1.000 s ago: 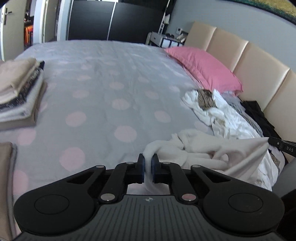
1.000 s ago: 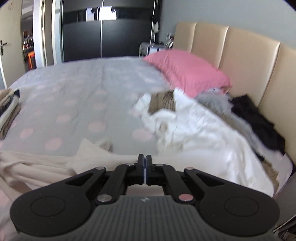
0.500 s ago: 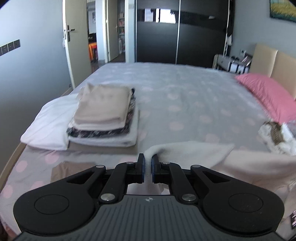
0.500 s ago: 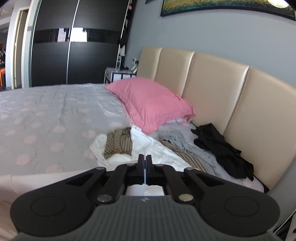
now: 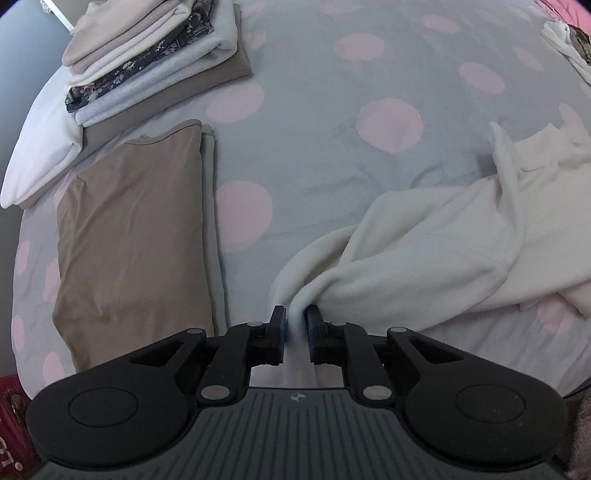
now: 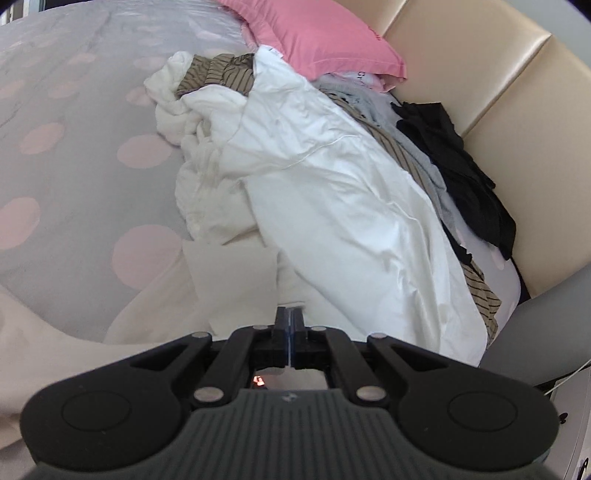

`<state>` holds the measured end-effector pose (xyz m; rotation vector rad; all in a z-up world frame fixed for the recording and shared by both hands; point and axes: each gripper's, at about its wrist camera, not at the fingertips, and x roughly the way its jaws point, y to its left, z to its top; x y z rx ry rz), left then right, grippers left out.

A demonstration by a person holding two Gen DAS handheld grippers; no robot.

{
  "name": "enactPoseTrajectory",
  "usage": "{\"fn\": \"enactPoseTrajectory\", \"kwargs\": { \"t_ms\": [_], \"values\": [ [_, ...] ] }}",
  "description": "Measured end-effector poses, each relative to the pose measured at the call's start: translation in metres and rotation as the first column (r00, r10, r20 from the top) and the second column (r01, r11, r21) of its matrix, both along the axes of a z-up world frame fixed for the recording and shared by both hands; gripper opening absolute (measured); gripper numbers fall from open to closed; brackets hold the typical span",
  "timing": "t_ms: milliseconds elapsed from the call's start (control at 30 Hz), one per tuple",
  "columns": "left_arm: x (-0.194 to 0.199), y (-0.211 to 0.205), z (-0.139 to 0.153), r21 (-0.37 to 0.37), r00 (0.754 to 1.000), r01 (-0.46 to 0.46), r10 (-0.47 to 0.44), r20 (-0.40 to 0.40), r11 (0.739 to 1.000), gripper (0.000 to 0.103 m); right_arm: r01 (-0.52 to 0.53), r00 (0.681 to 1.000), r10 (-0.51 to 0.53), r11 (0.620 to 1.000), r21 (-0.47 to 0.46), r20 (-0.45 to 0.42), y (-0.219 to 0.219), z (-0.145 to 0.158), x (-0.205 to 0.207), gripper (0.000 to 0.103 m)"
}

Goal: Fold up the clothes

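Two spots stay unclear. Right gripper (image 6: 291, 321): jaws pressed flat together, no gap; cream cloth lies just under and ahead of them, but whether a thin edge is caught between the pads cannot be told, since the gripper body hides the contact. Left gripper (image 5: 295, 321): jaws slightly apart and just been opening, with a bunched fold of the cream garment (image 5: 424, 266) running up between them; the fold fills the gap and appears to touch both pads.

A red object (image 5: 11, 424) at the lower left corner of the left view is cut off, with only part of some lettering showing. The room beyond the bed is out of both views.

From the left jaws the cream garment spreads away to the right across the bed, rumpled and twisted, not flat. In the right view the same garment (image 6: 232, 284) lies directly ahead of the closed jaws and trails off to the left edge.

Bed cover (image 5: 314, 122): grey with large pink dots. To the left of the left gripper lies a folded tan piece (image 5: 136, 240); beyond it a stack of folded clothes (image 5: 147, 48), partly resting on a white pillow (image 5: 40, 147).

A heap of unfolded clothes (image 6: 314, 166), mostly white with some striped brown, lies ahead of the right gripper. A black garment (image 6: 454, 155) lies against the cream padded headboard (image 6: 498, 74). A pink pillow (image 6: 321, 33) sits at the top, beside the heap.
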<state>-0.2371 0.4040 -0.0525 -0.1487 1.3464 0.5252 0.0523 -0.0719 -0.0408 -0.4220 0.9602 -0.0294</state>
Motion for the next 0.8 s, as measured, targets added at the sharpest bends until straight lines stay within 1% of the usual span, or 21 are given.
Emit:
{"fn": "enactPoseTrajectory", "kwargs": {
  "t_ms": [33, 100, 133, 167, 200, 233, 300, 333, 367, 400, 500, 600, 633, 700, 767, 800],
  "values": [
    [0.000, -0.002, 0.000, 0.005, 1.000, 0.005, -0.005, -0.001, 1.000, 0.017, -0.009, 1.000, 0.009, 1.000, -0.002, 0.004, 0.001, 0.001, -0.002, 0.001],
    [0.000, -0.003, 0.006, 0.021, 1.000, 0.001, -0.002, 0.024, 1.000, 0.031, -0.030, 1.000, 0.030, 0.999, 0.015, 0.006, 0.002, 0.007, -0.002, 0.003],
    [0.001, -0.003, 0.011, 0.031, 0.999, -0.005, 0.003, 0.042, 1.000, 0.033, -0.039, 0.999, 0.039, 0.999, 0.037, 0.010, 0.002, 0.010, -0.003, 0.003],
    [0.001, -0.003, 0.015, 0.040, 0.998, -0.010, 0.008, 0.061, 0.999, 0.037, -0.058, 0.998, 0.057, 0.996, 0.069, 0.020, 0.002, 0.014, -0.004, 0.005],
    [0.002, -0.005, 0.020, 0.050, 0.997, -0.012, 0.007, 0.083, 0.999, 0.042, -0.080, 0.997, 0.077, 0.992, 0.099, 0.029, 0.003, 0.017, -0.006, 0.013],
    [0.003, -0.009, 0.026, 0.062, 0.994, -0.004, -0.003, 0.113, 0.998, 0.043, -0.110, 0.994, 0.106, 0.986, 0.125, 0.037, 0.006, 0.020, -0.008, 0.019],
    [0.010, -0.020, 0.035, 0.081, 0.986, 0.029, -0.042, 0.162, 0.996, 0.048, -0.189, 0.981, 0.177, 0.967, 0.174, 0.080, 0.016, 0.025, -0.015, 0.037],
    [0.015, -0.026, 0.039, 0.090, 0.981, 0.050, -0.066, 0.184, 0.995, 0.048, -0.229, 0.972, 0.214, 0.955, 0.188, 0.097, 0.022, 0.026, -0.018, 0.041],
    [0.020, -0.032, 0.041, 0.094, 0.975, 0.075, -0.093, 0.201, 0.993, 0.049, -0.272, 0.961, 0.257, 0.943, 0.191, 0.097, 0.030, 0.027, -0.020, 0.046],
    [0.025, -0.040, 0.042, 0.087, 0.969, 0.109, -0.125, 0.211, 0.990, 0.052, -0.314, 0.949, 0.301, 0.930, 0.193, 0.096, 0.038, 0.027, -0.022, 0.049],
    [0.042, -0.067, 0.034, 0.059, 0.943, 0.229, -0.237, 0.233, 0.972, 0.055, -0.434, 0.901, 0.423, 0.879, 0.196, 0.096, 0.062, 0.028, -0.027, 0.049],
    [0.056, -0.100, 0.020, 0.041, 0.913, 0.326, -0.326, 0.244, 0.945, 0.056, -0.512, 0.859, 0.502, 0.843, 0.166, 0.104, 0.083, 0.025, -0.031, 0.049],
    [0.060, -0.109, 0.014, 0.044, 0.908, 0.345, -0.345, 0.237, 0.938, 0.056, -0.535, 0.845, 0.526, 0.828, 0.166, 0.100, 0.089, 0.023, -0.032, 0.048],
    [0.068, -0.122, 0.002, 0.059, 0.906, 0.364, -0.368, 0.210, 0.929, 0.056, -0.581, 0.814, 0.575, 0.796, 0.172, 0.088, 0.100, 0.017, -0.032, 0.046],
    [0.072, -0.127, -0.010, 0.068, 0.912, 0.361, -0.368, 0.182, 0.930, 0.056, -0.627, 0.774, 0.631, 0.751, 0.206, 0.055, 0.109, 0.008, -0.030, 0.045],
    [0.073, -0.126, -0.014, 0.059, 0.918, 0.351, -0.356, 0.175, 0.934, 0.055, -0.646, 0.754, 0.656, 0.731, 0.218, 0.036, 0.113, 0.003, -0.029, 0.043]
  ]
}}
